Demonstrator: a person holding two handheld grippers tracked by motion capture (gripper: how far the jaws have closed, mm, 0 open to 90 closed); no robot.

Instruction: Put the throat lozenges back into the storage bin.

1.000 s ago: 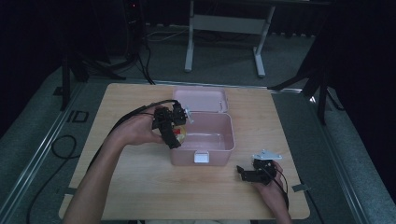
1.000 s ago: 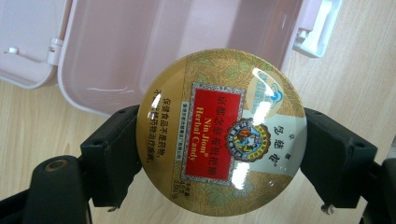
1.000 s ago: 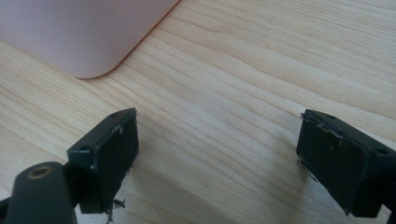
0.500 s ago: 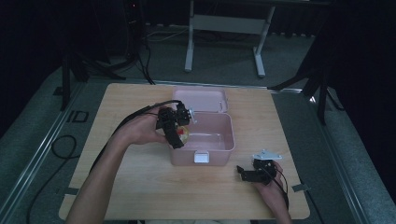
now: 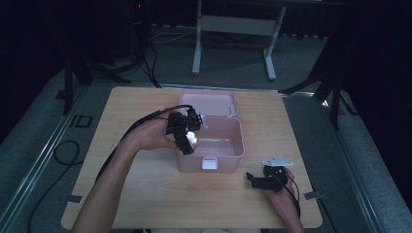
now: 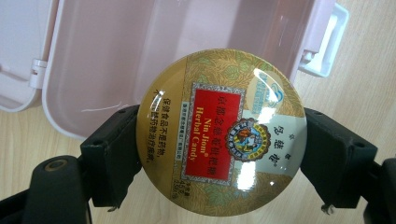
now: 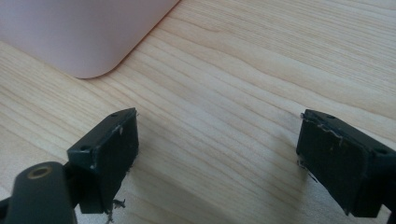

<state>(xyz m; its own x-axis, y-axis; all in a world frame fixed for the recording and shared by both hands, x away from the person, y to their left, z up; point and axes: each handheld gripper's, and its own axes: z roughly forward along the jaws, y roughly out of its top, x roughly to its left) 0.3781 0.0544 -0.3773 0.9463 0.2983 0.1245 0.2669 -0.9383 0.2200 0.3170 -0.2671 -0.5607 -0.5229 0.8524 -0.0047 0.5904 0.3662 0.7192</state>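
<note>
We look down on a light wooden table (image 5: 145, 194) with rounded corners, its grain running lengthwise, standing on a grey carpeted floor (image 5: 43, 131) in a dark room. Behind the table we see a grey metal frame (image 5: 233, 29) on two feet, and black cables (image 5: 63, 155) lie on the floor to the left. An open pink plastic box (image 5: 228, 145) sits near the table's middle, its lid (image 5: 209, 103) folded back flat on the far side and a white latch (image 5: 210, 164) on its near wall. The left gripper (image 5: 187, 138), held in the person's left hand (image 5: 153, 136), hangs over the box's left rim; its jaws pinch a round golden candy tin (image 6: 222, 132) by its edges. In the left gripper view we read the tin's red label and see the box's bare pink interior (image 6: 140, 56) behind it, with the tin raised above the box and tabletop. The right gripper (image 5: 257, 180) rests low on the table near the box's right front corner, held in the right hand (image 5: 284, 199). In the right gripper view its jaws stand spread apart with only bare wood between them, and a rounded corner of the pink box (image 7: 84, 37) lies just beyond.
</note>
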